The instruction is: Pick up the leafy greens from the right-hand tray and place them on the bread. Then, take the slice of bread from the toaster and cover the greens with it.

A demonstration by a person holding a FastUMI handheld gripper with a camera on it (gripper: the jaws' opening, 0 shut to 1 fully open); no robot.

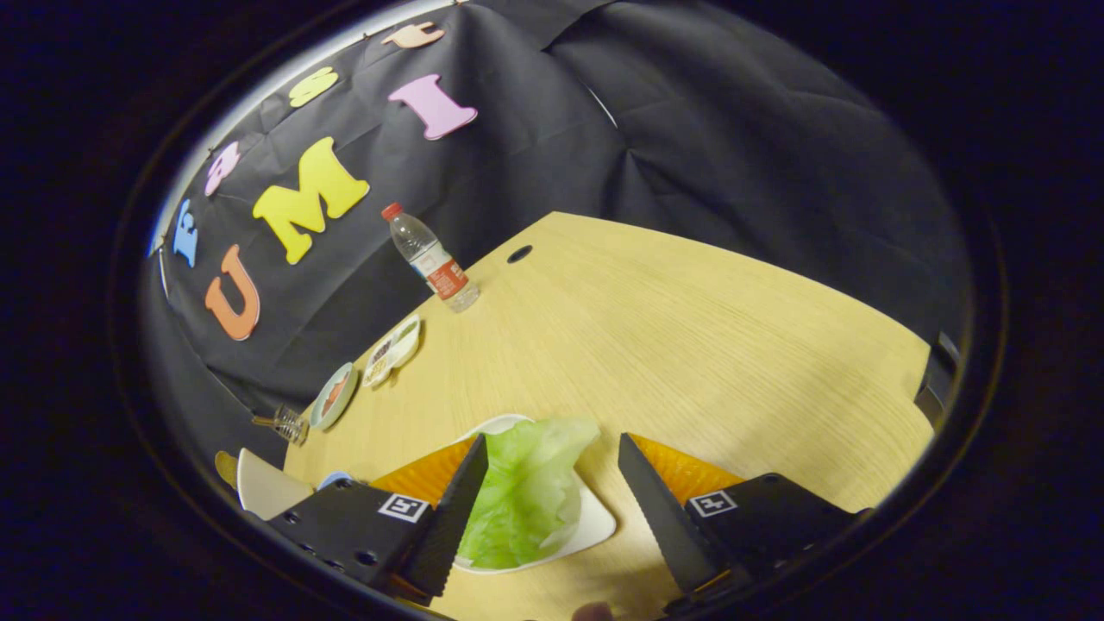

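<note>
Spread wide, the hand-held gripper (552, 483) hangs over a lettuce leaf (526, 492) lying on a white tray (595, 522) on the wooden worktop (690, 345), left finger touching the leaf, right finger clear.

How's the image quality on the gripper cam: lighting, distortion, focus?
Gripper view: strong fisheye bend along the table edge; lit evenly in the middle, dim near the cloth wall; leafy greens on the white tray sharp and unglared between the open claw fingers; water bottle small but clear.
</note>
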